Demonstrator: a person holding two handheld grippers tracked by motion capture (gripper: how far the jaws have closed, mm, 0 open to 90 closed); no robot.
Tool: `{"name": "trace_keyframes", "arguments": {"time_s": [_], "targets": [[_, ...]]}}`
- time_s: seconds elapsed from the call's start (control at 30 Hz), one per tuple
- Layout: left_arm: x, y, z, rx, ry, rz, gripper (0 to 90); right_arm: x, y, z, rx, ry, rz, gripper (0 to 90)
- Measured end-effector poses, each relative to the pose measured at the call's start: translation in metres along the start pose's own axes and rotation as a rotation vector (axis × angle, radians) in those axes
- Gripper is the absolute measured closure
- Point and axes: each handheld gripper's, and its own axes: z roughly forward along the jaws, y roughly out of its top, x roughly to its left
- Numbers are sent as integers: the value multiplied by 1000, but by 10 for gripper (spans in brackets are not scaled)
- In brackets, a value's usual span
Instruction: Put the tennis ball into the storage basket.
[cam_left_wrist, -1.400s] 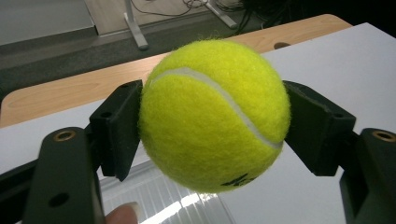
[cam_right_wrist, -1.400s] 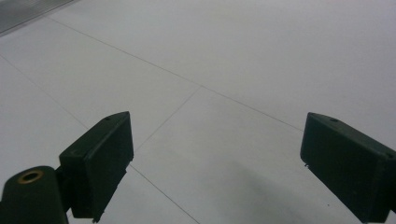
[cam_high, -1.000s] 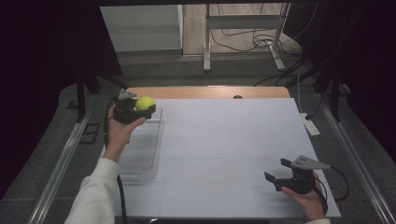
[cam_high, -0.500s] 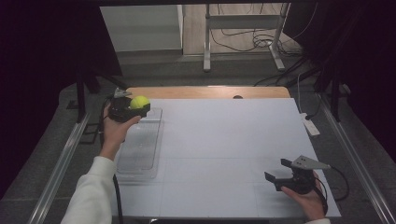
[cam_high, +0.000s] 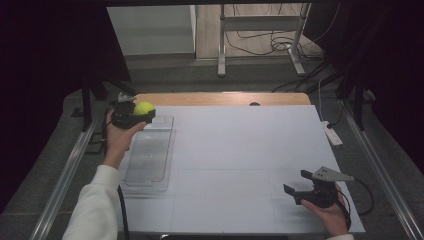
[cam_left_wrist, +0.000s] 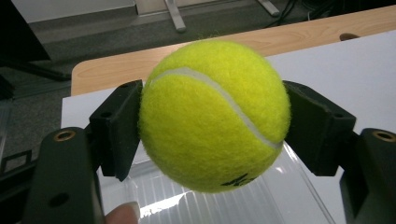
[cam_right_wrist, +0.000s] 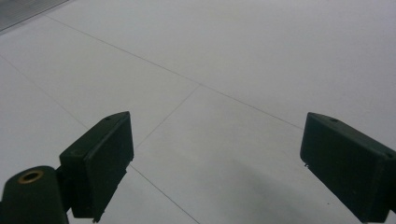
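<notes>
A yellow-green tennis ball (cam_high: 143, 108) is clamped between the two black jaws of my left gripper (cam_high: 136, 116), held in the air over the far end of a clear plastic tray (cam_high: 148, 159) at the table's left. In the left gripper view the tennis ball (cam_left_wrist: 214, 115) sits squarely between the pads, and the clear plastic tray (cam_left_wrist: 261, 205) lies below it. My right gripper (cam_high: 299, 186) rests low near the front right of the white table top (cam_high: 250, 150), jaws wide apart. In its own view the right gripper (cam_right_wrist: 219, 168) holds nothing.
A wooden strip (cam_high: 220, 98) runs along the table's far edge. A white power strip (cam_high: 332, 134) lies off the right edge. Metal rails (cam_high: 65, 175) flank both sides, and a stand with cables (cam_high: 260, 40) is on the floor beyond.
My left gripper has carried the tennis ball a little farther away and to the left, past the tray's far end. The right gripper has stayed put.
</notes>
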Motion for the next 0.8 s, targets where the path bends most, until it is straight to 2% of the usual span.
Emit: {"name": "trace_keyframes", "arguments": {"time_s": [0.63, 0.8], "targets": [[17, -5, 8, 45, 50, -29, 265, -1, 0, 0, 2, -2, -1, 97], [21, -6, 10, 66, 58, -20, 265, -1, 0, 0, 2, -3, -2, 97]]}}
